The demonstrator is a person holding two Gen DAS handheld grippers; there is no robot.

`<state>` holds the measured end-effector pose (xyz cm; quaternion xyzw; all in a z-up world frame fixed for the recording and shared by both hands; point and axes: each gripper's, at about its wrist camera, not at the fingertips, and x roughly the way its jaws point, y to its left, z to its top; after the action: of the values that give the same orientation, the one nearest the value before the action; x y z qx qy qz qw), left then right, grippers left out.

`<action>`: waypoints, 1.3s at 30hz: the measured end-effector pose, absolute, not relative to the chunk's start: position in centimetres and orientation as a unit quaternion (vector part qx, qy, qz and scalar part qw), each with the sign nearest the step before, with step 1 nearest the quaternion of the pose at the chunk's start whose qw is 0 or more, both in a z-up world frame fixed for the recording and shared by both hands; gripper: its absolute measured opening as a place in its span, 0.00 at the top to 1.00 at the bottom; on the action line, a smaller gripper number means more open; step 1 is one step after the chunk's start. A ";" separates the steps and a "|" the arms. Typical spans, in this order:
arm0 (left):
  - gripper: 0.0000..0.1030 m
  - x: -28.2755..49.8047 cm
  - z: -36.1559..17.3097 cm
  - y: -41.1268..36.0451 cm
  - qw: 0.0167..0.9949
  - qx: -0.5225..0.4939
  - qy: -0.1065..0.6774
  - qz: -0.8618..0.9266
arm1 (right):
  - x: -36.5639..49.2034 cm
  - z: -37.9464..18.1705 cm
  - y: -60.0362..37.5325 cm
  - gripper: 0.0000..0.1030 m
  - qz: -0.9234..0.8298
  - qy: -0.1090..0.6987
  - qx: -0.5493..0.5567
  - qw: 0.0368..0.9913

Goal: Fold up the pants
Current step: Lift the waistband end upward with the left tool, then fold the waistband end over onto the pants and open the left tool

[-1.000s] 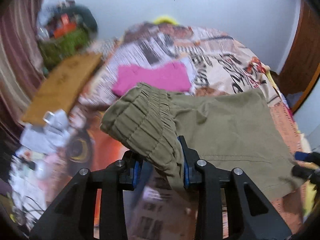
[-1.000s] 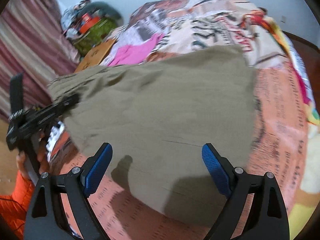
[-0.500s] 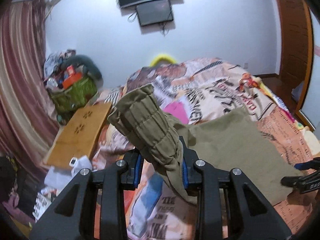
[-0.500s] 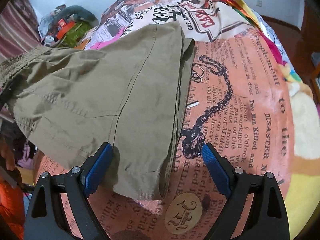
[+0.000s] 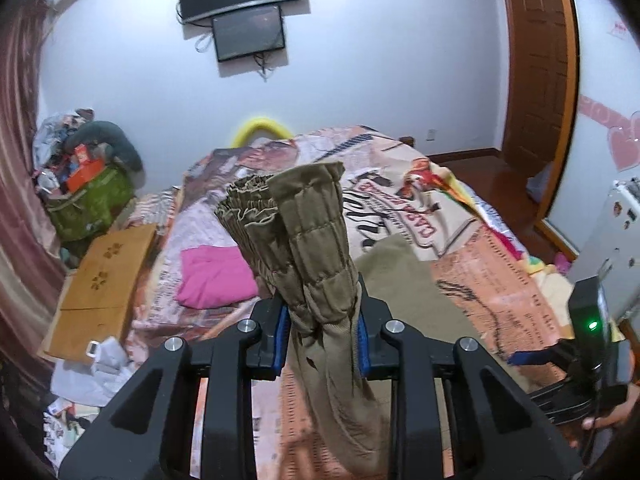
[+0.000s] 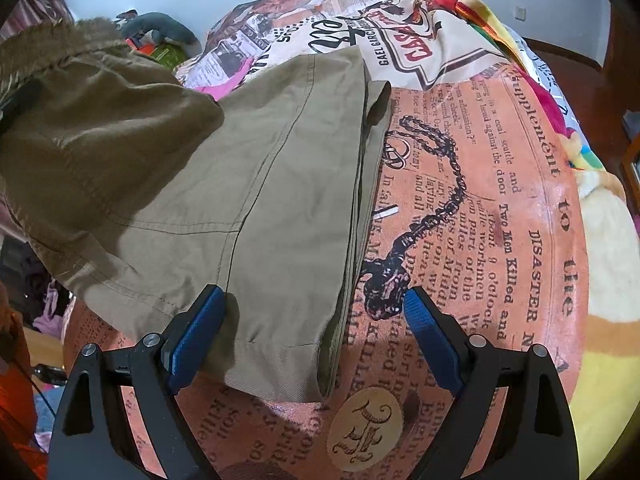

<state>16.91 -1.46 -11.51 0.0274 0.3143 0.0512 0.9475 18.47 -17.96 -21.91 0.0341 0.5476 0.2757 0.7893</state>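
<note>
The left hand-held gripper [image 5: 320,344] is squeezing tighter on the bunched, stretchy waistband of the soft olive-green cotton pants [image 5: 308,240], holding it up in the air. The right hand-held gripper [image 6: 314,338] has its blue pads wide apart over the flat stitched leg on the bed's newspaper-print blanket [image 6: 520,220], which reads "DISASTER" and "Two Men Killed".
</note>
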 end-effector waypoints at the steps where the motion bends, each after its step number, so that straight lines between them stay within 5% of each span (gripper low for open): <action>1: 0.74 17.2 -11.5 -1.6 0.947 0.023 0.318 0.045 | 18.5 -21.9 -18.0 0.13 0.276 0.547 0.034 0.789; 35: 0.74 20.6 -17.4 -9.2 0.862 0.006 0.486 -0.142 | 18.5 -22.0 -17.9 0.13 0.283 0.543 0.040 0.790; 37: 0.67 20.6 -17.3 -9.4 0.861 0.014 0.490 -0.138 | 18.5 -22.0 -17.9 0.13 0.283 0.543 0.041 0.790; 39: 0.46 20.4 -16.8 -9.3 0.858 -0.004 0.488 -0.161 | 18.5 -22.0 -17.9 0.13 0.284 0.543 0.041 0.789</action>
<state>20.37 -9.30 -16.82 -0.0039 0.4880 -0.1610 0.8579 18.53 -17.92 -22.04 0.0407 0.5431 0.2837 0.7893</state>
